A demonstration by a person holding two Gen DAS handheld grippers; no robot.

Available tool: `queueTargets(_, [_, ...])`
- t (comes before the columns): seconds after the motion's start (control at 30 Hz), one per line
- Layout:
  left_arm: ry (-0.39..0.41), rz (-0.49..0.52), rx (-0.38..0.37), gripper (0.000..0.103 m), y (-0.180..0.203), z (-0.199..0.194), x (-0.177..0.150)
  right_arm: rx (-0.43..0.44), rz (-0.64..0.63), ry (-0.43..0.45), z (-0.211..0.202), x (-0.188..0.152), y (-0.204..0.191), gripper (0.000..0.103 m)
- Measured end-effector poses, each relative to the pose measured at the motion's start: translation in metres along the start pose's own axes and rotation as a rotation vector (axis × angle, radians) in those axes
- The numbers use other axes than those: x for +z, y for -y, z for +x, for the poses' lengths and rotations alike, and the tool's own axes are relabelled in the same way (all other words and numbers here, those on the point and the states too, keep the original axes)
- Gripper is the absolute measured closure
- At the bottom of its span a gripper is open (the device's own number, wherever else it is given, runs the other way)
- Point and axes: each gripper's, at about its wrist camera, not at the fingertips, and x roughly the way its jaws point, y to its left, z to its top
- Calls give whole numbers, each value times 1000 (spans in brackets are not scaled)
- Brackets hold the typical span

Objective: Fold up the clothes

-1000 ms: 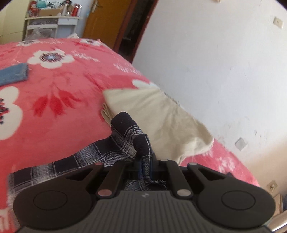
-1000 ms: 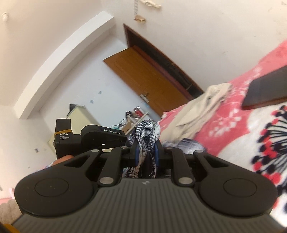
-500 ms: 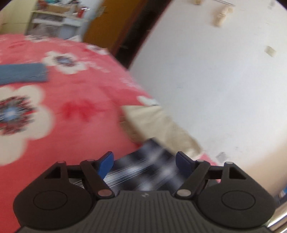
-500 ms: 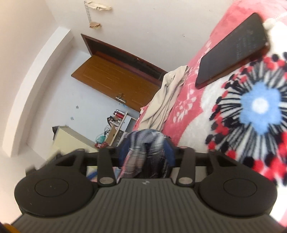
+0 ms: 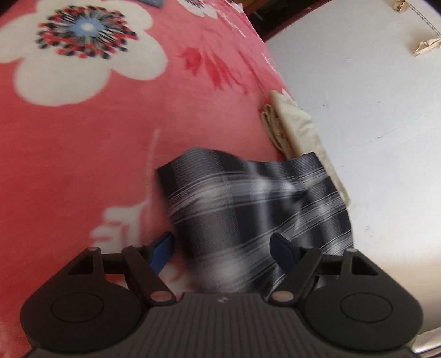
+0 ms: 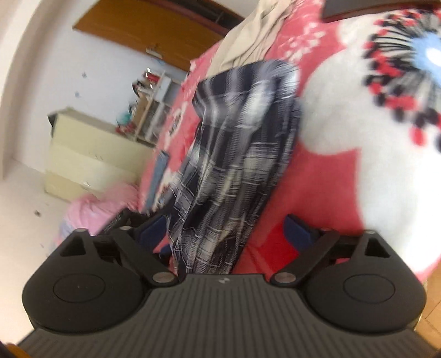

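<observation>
A dark plaid garment [image 5: 248,203] lies bunched on the red flowered blanket [image 5: 82,132], blurred by motion. My left gripper [image 5: 223,247] is open, its blue pads spread either side of the cloth, holding nothing. In the right wrist view the same plaid garment [image 6: 237,154] lies stretched along the blanket [image 6: 330,154]. My right gripper [image 6: 228,228] is open too, with the cloth lying loose between its fingers.
A cream garment [image 5: 297,129] lies by the white wall [image 5: 372,124] at the bed's edge; it also shows in the right wrist view [image 6: 248,35]. A dark flat object [image 6: 372,8], a cream cabinet [image 6: 91,157], shelves and a wooden door [image 6: 154,27] stand beyond.
Both grippers were shut on the plaid garment one second ago. Both have opened and let it go; it now lies on the blanket. Both views have swung downward.
</observation>
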Motion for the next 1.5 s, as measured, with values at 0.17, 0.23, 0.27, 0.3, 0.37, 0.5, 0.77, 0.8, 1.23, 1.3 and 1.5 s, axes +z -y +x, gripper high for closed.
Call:
queueTargets(0.17, [-7, -4, -7, 43, 4, 13, 3, -71, -40, -48, 33, 6, -20, 0])
queueTargets(0.23, [-4, -19, -11, 50, 3, 15, 2, -59, -37, -56, 36, 1, -27, 0])
queueTargets(0.27, [-3, -29, -16, 54, 1, 15, 2, -43, -32, -62, 38, -3, -30, 0])
queueTargets(0.3, [-4, -38, -23, 56, 0, 17, 3, -26, -27, -74, 42, -4, -32, 1])
queueTargets(0.37, [-4, -58, -35, 65, -2, 20, 3, -3, -28, -96, 50, -9, -36, 1])
queueTargets(0.5, [13, -85, -23, 76, 0, 24, 1, -27, -89, -52, 59, -20, -47, 7])
queueTargets(0.77, [2, -81, 28, 82, 9, 12, 7, -15, 63, 45, 60, -36, -33, 79])
queueTargets(0.8, [2, -79, 34, 82, 9, 7, 7, -7, 81, 55, 60, -38, -31, 80])
queueTargets(1.23, [23, -4, 275, 82, -64, -153, -21, 142, 139, -154, 78, -142, -82, 81])
queueTargets(1.3, [33, -11, 317, 82, -80, -181, -30, 171, 130, -215, 81, -169, -93, 81])
queueTargets(1.5, [62, -22, 387, 74, -122, -230, -54, 193, 61, -360, 79, -225, -116, 81])
